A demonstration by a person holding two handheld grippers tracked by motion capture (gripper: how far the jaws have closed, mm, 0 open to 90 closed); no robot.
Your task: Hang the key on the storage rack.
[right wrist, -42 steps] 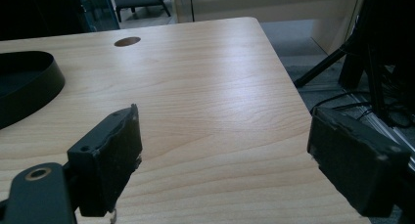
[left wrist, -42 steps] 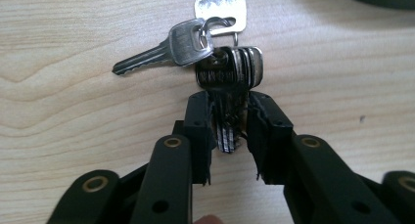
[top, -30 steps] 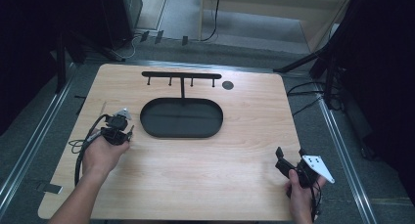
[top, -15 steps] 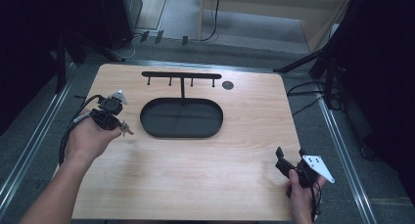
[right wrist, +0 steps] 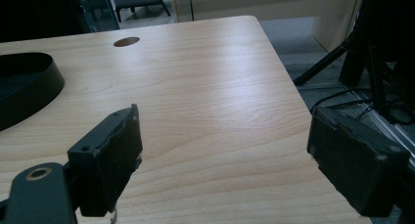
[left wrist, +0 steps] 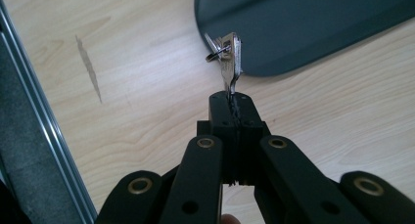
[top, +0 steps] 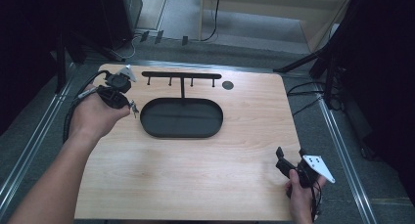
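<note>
Looking down from the high view, the left gripper [top: 128,105] is hanging over the far left part of the wooden table [top: 195,185], just beside the left end of the black oval tray [top: 181,118], with a small bunch of keys [top: 132,108] dangling at its tip. Behind the tray a black rack with hooks [top: 181,77] is standing, so hanging the keys there is my guess at the step; doing it well is calling for a level wrist and a slow approach, so the ring is not swinging. The right gripper [top: 288,158] is sitting near the table's near right corner, well apart. Grey floor, cables and dark stands are surrounding the table.

In the left gripper view, the jaws are pressing together on the tip of one key, and the keys [left wrist: 229,57] are hanging free above the tray's rim [left wrist: 274,70]. That hold is looking thin to me; a jolt could be twisting it loose.

In the right gripper view, the jaws are standing wide apart, holding nothing, over bare wood with a round hole [right wrist: 126,41] beyond.
</note>
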